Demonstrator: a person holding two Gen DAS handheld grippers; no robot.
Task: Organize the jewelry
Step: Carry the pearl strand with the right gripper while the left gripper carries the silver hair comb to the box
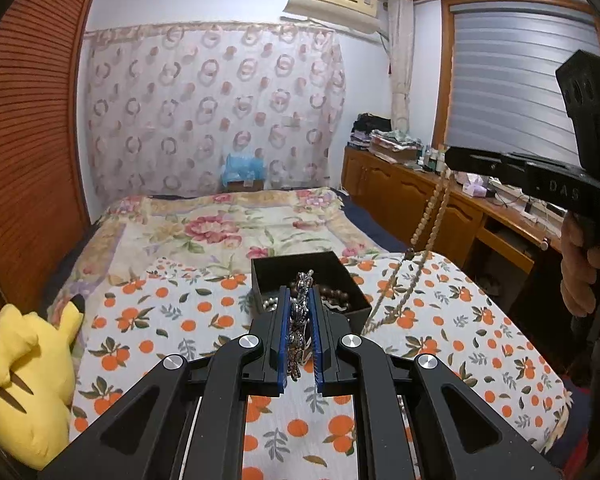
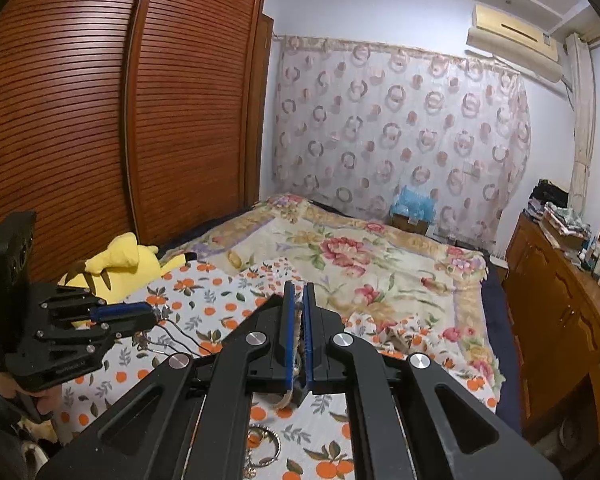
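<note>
My left gripper (image 1: 299, 300) is shut on a silver jewelled chain (image 1: 298, 334) and holds it just above an open black box (image 1: 332, 258) on the orange-print cloth. The box holds dark beads (image 1: 336, 294) and pearls. My right gripper (image 1: 452, 158) is at the right, raised, shut on a long cream bead necklace (image 1: 426, 224) that hangs down to the cloth beside the box. In the right wrist view my right gripper (image 2: 299, 292) is shut on the beads (image 2: 297, 344), and my left gripper (image 2: 152, 314) shows at the left with the dark chain (image 2: 180, 338) dangling.
A yellow plush toy (image 1: 28, 384) lies at the left of the bed. A wooden wardrobe (image 2: 100, 120) stands on the left and a wooden dresser (image 1: 440, 200) with clutter on the right. A thin bangle (image 2: 266, 446) and small pieces lie on the cloth near me.
</note>
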